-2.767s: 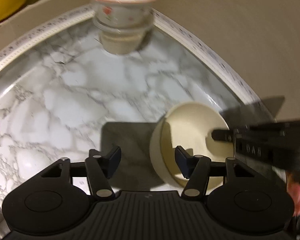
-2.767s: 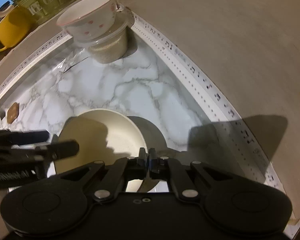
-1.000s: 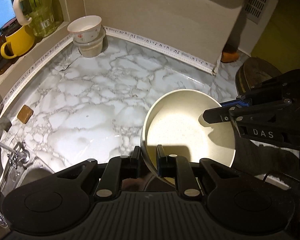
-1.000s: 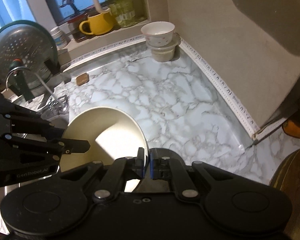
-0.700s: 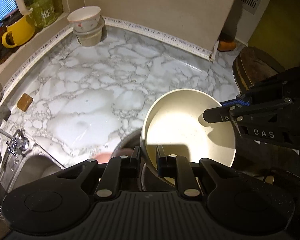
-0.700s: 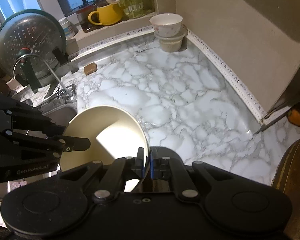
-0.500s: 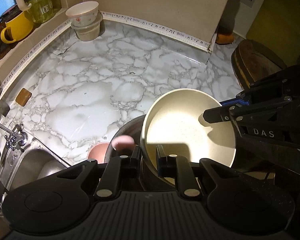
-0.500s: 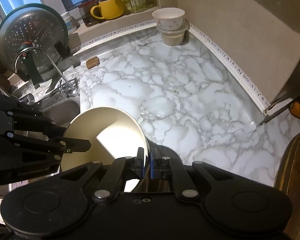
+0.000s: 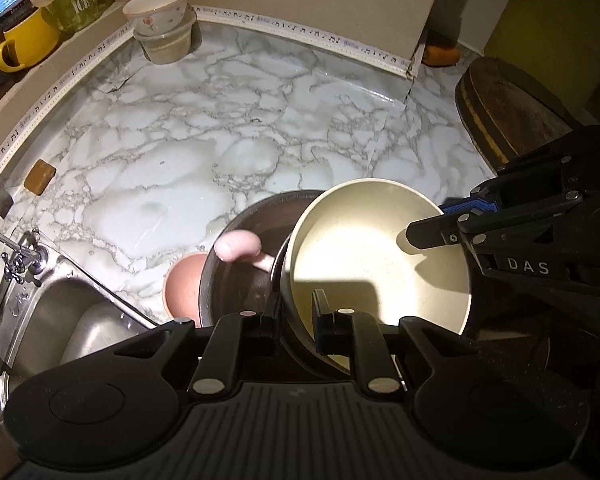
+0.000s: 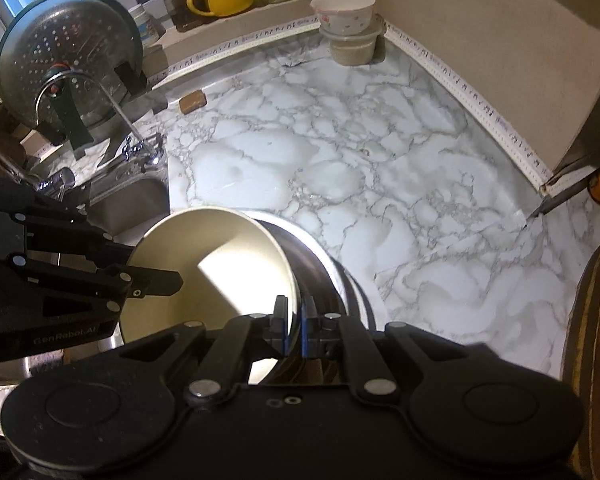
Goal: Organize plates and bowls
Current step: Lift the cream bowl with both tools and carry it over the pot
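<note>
Both grippers hold one cream bowl [image 9: 380,264] by opposite sides of its rim, tilted, in the air. My left gripper [image 9: 298,305] is shut on the near rim. In the same view my right gripper [image 9: 440,222] clamps the far right rim. In the right wrist view the right gripper [image 10: 294,313] pinches the cream bowl [image 10: 212,256], with the left gripper [image 10: 156,270] on its left side. Just beneath sits a dark bowl [image 9: 236,280] with a pink spoon [image 9: 238,245] in it. A floral bowl [image 9: 158,10] is stacked on a beige container [image 9: 168,46] in the far corner.
A pink dish [image 9: 182,292] lies left of the dark bowl, beside the steel sink [image 9: 60,320] and tap [image 10: 140,148]. A brown block [image 9: 40,171], a yellow mug [image 9: 24,40], a perforated lid [image 10: 68,60] and a wooden board [image 9: 508,112] ring the marble counter [image 9: 220,120].
The cream bowl, held by both grippers, has come back from the wall toward the counter's near edge and sunk a little. The dark bowl, pink spoon and pink dish have come into view beneath it.
</note>
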A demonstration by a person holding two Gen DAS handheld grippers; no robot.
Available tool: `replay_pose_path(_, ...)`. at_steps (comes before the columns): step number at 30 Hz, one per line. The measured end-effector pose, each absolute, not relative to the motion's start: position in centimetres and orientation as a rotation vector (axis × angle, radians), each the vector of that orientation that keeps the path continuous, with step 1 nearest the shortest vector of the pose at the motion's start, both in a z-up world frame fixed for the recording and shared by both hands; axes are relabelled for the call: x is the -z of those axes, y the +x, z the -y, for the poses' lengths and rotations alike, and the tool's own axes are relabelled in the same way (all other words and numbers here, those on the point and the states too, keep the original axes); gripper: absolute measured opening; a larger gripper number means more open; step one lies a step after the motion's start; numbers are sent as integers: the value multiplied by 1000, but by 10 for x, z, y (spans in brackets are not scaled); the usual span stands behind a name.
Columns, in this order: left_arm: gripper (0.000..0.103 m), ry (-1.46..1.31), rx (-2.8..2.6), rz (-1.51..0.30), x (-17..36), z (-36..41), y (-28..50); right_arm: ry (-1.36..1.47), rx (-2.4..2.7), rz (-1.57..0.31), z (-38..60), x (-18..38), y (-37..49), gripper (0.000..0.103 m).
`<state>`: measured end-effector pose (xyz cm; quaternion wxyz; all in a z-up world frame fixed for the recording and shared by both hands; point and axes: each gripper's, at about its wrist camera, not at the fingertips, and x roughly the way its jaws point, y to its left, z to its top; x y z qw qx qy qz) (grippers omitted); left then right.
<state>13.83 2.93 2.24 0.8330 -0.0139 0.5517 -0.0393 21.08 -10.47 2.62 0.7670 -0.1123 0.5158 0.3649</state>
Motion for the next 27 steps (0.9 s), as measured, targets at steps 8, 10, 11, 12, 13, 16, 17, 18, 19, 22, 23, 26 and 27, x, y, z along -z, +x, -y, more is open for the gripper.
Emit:
replay_pose_path(8,14,-19,89,-1155,-15,-28,134,-253,-788,-1127,104,-18,204,7)
replay_pose_path(10,14,-14,89,-1153,-15,-28,134,-254,-785,-1127,104,-17,203,7)
replay_pose_path(11,14,-15,89,-1152,-14,-28,134,-257,-785,-1124,104,-17,202,7)
replay_pose_path(12,14,-15,90,-1153,-14,-28,134,-259,-784,-1123,103,-16,202,7)
replay_pose_path(13,14,-17,92,-1150,-14,-29,134,-257,-784,-1124,104,-15,202,7)
replay_pose_path(16,14,-19,93,-1149,-13,-29,134,-263,-783,-1126,102,-12,201,6)
replay_pose_path(17,15,-22,93,-1149,-13,-29,133,-264,-783,-1128,102,-11,200,7)
replay_pose_path(18,15,-22,92,-1148,-14,-29,133,-265,-783,-1125,102,-11,200,7)
replay_pose_path(19,15,-25,93,-1147,-13,-29,133,-272,-784,-1119,101,-11,199,6)
replay_pose_path(22,15,-25,91,-1146,-13,-29,133,-269,-782,-1119,101,-11,197,6)
replay_pose_path(23,15,-27,92,-1146,-13,-29,133,-268,-782,-1121,101,-11,197,6)
replay_pose_path(26,15,-35,98,-1148,-13,-30,132,-262,-782,-1125,101,-11,198,6)
replay_pose_path(27,15,-37,99,-1148,-13,-29,132,-265,-784,-1124,101,-10,198,6)
